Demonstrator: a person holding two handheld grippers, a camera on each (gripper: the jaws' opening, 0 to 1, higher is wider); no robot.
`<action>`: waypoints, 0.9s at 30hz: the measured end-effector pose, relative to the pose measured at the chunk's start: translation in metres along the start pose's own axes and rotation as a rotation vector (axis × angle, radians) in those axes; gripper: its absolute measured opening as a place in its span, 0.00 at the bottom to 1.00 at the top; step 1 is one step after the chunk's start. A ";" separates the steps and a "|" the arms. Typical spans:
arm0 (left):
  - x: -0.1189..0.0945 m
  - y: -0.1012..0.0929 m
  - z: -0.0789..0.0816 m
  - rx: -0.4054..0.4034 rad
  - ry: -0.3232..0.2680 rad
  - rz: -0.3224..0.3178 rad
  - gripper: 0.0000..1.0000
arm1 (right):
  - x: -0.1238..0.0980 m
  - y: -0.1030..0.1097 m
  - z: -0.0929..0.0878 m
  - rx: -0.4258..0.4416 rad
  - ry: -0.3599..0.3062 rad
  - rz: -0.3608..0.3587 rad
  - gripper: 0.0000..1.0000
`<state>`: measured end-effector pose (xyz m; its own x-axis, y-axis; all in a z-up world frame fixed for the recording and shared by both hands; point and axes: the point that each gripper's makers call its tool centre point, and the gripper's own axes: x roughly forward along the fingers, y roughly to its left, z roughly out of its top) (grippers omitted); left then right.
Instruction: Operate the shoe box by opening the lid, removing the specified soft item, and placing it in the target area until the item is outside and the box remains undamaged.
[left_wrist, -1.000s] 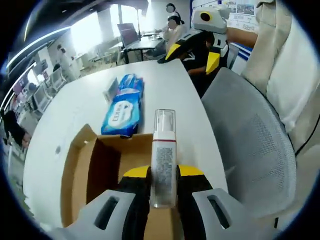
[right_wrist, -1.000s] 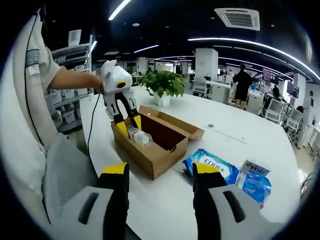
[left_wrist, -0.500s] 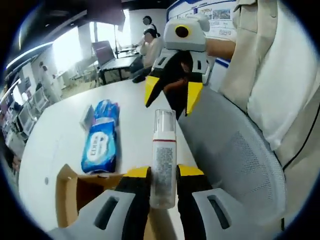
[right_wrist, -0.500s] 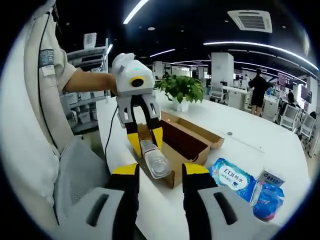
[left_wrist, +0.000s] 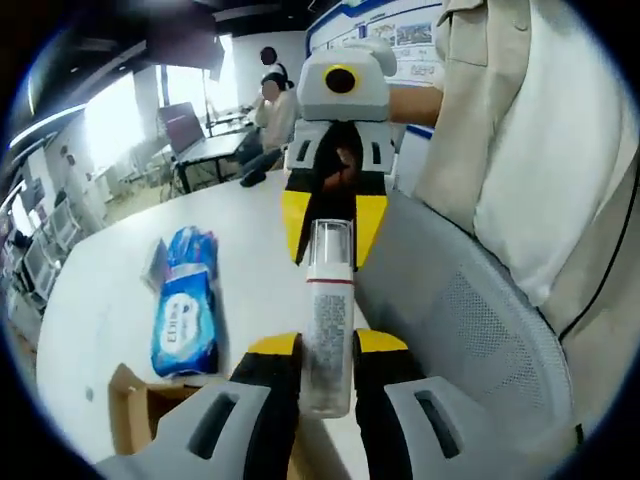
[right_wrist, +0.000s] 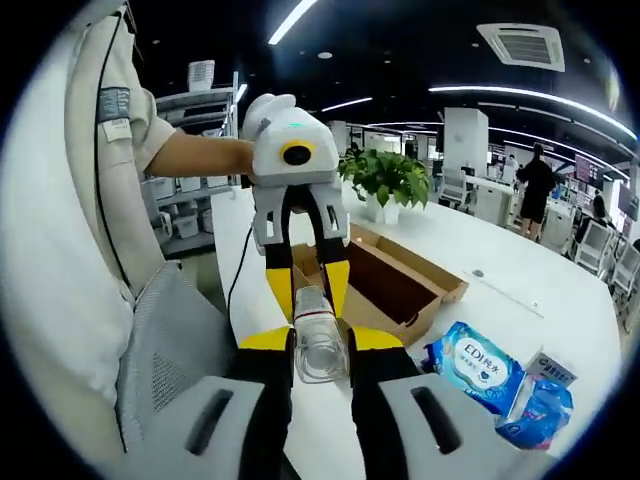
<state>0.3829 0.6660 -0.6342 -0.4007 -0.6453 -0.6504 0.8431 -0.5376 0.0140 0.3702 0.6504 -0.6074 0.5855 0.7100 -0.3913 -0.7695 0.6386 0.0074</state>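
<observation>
A clear pump bottle (left_wrist: 328, 320) with a white label stands upright between the jaws of my left gripper (left_wrist: 328, 345), which is shut on its lower half. My right gripper (left_wrist: 328, 235) reaches in from above, its yellow fingertips (left_wrist: 296, 225) flanking the bottle's clear cap. In the right gripper view, the bottle (right_wrist: 320, 345) fills the gap between my right gripper (right_wrist: 320, 340) jaws, with the left gripper (right_wrist: 308, 290) holding it from the far side. The open cardboard shoe box (right_wrist: 400, 285) lies on the white table behind; one of its corners (left_wrist: 130, 400) shows low on the left.
A blue wet-wipes pack (left_wrist: 185, 300) (right_wrist: 475, 360) lies on the white table (left_wrist: 100, 290) beside the box. A grey mesh chair (left_wrist: 470, 320) is close under both grippers. A potted plant (right_wrist: 385, 180) stands past the box. People sit and stand further back.
My left gripper has lifted the bottle away from the box toward the right gripper. The right gripper's jaws have narrowed and now sit around the bottle's end.
</observation>
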 end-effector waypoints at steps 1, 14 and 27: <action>0.001 0.000 0.000 -0.001 -0.002 -0.001 0.18 | 0.000 0.001 0.000 -0.014 0.003 -0.002 0.17; 0.001 0.004 0.002 -0.024 -0.040 0.034 0.20 | -0.002 -0.007 0.004 0.070 0.022 -0.012 0.16; 0.001 0.010 0.004 -0.019 -0.056 0.086 0.26 | -0.004 -0.010 0.005 0.089 0.023 -0.004 0.16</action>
<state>0.3891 0.6576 -0.6317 -0.3455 -0.7184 -0.6038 0.8818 -0.4686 0.0529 0.3773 0.6426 -0.6011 0.5814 0.7013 -0.4125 -0.7412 0.6657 0.0870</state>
